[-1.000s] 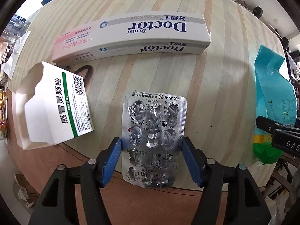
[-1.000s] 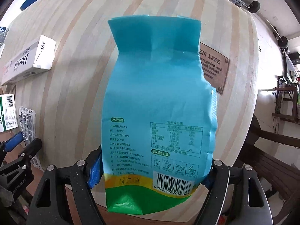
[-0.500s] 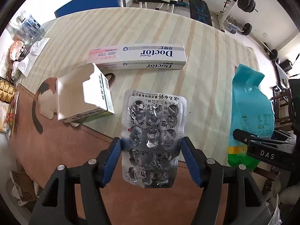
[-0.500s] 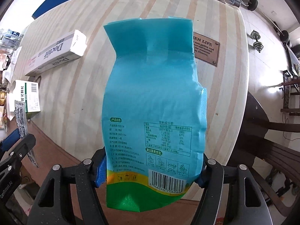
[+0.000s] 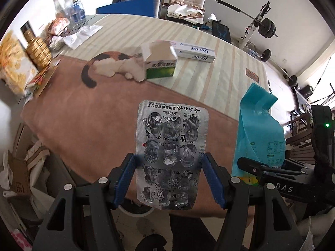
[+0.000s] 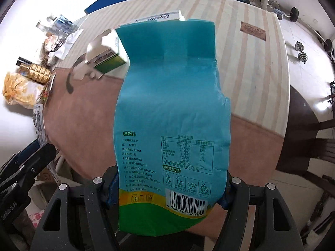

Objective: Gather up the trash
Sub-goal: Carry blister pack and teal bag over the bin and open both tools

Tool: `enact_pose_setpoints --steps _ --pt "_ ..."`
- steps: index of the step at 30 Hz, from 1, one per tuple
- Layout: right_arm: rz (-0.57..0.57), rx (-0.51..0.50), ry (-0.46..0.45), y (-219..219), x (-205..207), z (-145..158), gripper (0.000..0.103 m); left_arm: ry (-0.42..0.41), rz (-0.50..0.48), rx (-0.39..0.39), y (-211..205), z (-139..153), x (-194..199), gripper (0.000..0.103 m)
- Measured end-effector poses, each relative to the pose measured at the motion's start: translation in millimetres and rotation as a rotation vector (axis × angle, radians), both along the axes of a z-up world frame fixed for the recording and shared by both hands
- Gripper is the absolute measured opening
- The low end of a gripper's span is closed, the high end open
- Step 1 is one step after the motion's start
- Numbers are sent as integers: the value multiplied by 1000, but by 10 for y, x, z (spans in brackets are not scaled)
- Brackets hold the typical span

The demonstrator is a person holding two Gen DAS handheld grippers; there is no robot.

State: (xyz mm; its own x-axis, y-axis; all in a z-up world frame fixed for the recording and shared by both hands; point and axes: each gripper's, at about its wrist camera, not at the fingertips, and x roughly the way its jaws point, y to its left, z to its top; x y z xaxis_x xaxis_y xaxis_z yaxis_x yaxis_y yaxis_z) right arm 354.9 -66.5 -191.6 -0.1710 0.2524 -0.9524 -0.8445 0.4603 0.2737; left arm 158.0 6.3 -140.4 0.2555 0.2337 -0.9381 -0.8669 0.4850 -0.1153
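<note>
Between the blue pads of the left hand-held gripper [image 5: 170, 179] an emptied blister pack [image 5: 170, 156] is being pinched by its two long edges, standing flat-on to the camera with foil side showing; the edge grip is probably keeping the thin sheet from bending or slipping while it is being carried. Between the pads of the right hand-held gripper [image 6: 167, 190] a teal food pouch [image 6: 171, 113] is being clamped near its green bottom end, open top pointing away from the gripper, likely so the limp bag is hanging straight and not folding over the fingers. Both pieces are being held up off the worktop [image 5: 219, 83], which is lying ahead of and below both grippers, so both look lifted and on the way to a bin; no bin is showing that I can tell. Ahead of the left gripper, on the worktop, a green-and-white medicine box [image 5: 160, 62] is lying with its flap torn open, and just beyond it a long white toothpaste box [image 5: 194, 52]; these are judged the remaining trash. A cat figure printed on the mat [image 5: 108, 65] is touching the medicine box. Far left of the left gripper, bottles and snack packs are crowding the worktop edge, blurred. Count: one blister pack, one pouch, one medicine box, one toothpaste box, two grippers; two items in hand, two waiting.
</note>
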Motion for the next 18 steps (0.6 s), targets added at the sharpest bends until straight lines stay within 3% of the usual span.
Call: enact_pose_setpoints --steps 5,9,13,18 --pt "31 -23 65 -697 -940 -210 72 -8 74 -88 -449 -259 -939 63" --pt "74 -87 120 -1070 -1600 -645 72 10 141 -216 -697 -778 -1543 63" --pt "123 -170 151 -1275 -2145 -1338 72 21 213 -315 -780 -1486 -1981 63" --pt "178 -263 177 -1393 -2607 -2517 72 14 263 -418 -688 -2617 -2237 63"
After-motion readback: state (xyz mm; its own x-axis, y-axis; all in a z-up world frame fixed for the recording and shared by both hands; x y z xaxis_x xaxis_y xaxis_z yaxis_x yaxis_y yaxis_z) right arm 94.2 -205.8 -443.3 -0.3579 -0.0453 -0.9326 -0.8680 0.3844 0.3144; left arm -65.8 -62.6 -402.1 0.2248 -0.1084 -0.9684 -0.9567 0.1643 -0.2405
